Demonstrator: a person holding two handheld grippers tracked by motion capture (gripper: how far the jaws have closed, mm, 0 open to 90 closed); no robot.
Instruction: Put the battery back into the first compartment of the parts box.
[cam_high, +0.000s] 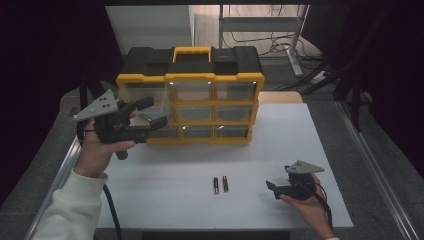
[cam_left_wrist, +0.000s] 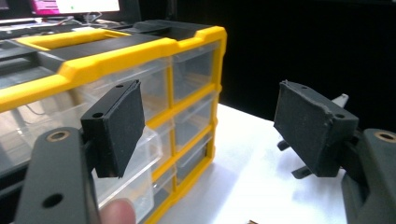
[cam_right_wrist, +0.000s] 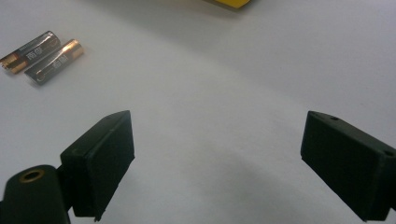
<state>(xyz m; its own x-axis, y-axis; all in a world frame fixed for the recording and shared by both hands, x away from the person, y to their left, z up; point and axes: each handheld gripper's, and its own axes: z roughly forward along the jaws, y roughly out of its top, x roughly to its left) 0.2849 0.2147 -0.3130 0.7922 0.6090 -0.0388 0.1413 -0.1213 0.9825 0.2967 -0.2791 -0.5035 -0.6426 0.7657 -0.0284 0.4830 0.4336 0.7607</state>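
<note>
A black and yellow drawer cabinet (cam_high: 190, 95) with clear drawers stands at the back of the white table (cam_high: 165, 165). Two AA batteries (cam_high: 220, 184) lie side by side near the front middle. My left gripper (cam_high: 152, 113) is held up off the table at the cabinet's left front, open, with nothing between its pads. In the left gripper view the cabinet (cam_left_wrist: 140, 70) fills the left side behind the left gripper (cam_left_wrist: 212, 126). My right gripper (cam_high: 279, 177) rests low at the front right, open and empty. In the right gripper view the right gripper (cam_right_wrist: 217, 163) faces bare table, with the batteries (cam_right_wrist: 42, 56) at the upper left.
A metal rail (cam_high: 62, 167) runs along the table's left edge. Dark curtains hang on both sides. Behind the table stand a metal desk frame (cam_high: 260, 22) and loose cables (cam_high: 280, 47) on the floor. Bare table lies between the batteries and the cabinet.
</note>
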